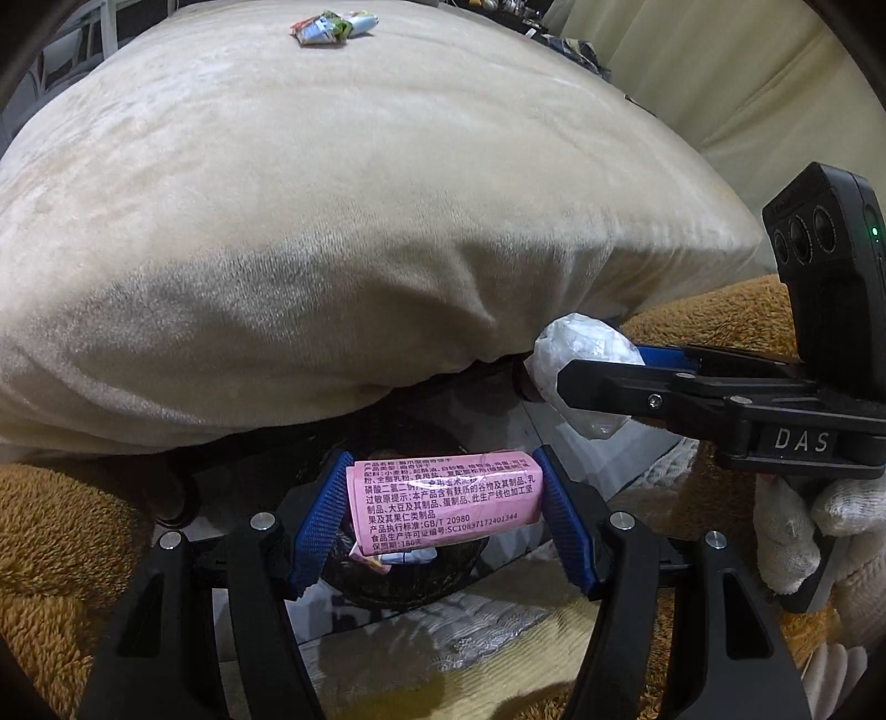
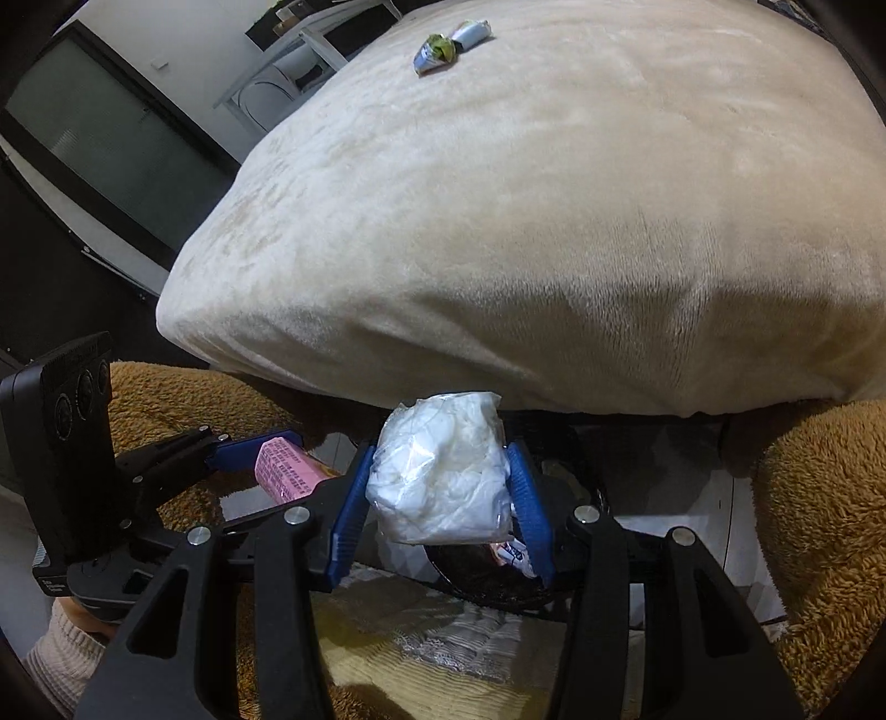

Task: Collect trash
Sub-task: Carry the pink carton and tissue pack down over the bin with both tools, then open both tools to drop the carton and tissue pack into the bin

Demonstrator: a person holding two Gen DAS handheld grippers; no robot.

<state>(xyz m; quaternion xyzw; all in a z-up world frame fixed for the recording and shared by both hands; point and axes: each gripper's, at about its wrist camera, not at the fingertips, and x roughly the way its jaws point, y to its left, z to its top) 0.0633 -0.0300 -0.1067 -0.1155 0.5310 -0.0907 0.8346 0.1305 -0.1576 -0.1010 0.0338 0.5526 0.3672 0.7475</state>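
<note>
A: What is each tool doing?

B: The left gripper (image 1: 443, 507), black with ribbed blue pads, is clamped on a pink rolled snack wrapper with black printed text (image 1: 443, 501); a pad presses each end of the roll. The right gripper (image 2: 440, 487), of the same build, is closed around a crumpled white tissue wad inside clear plastic film (image 2: 440, 473), squeezed between its two pads.

A: Where do they sit relative to the big cushion?

B: Both are just below the front edge of the large cream plush cushion (image 1: 343, 221). In the left wrist view the tissue wad (image 1: 581, 371) touches or nearly touches the cushion's lower seam; I cannot tell which. The right gripper (image 1: 603, 382) comes in from the side there, held by a hand in a white knitted glove (image 1: 797, 531).

A: Anything under them?

B: Below the cushion's front edge, beneath both held pieces, is a round black bin opening (image 2: 498, 581) with some printed wrappers inside. Brown fuzzy fabric (image 2: 819, 498) lies on either side of it.

A: More trash?

B: On top of the cushion, near its far edge, lie two small crumpled packets touching each other, one green and white (image 2: 434, 52), one pale blue (image 2: 470, 32). They are well apart from both grippers.
</note>
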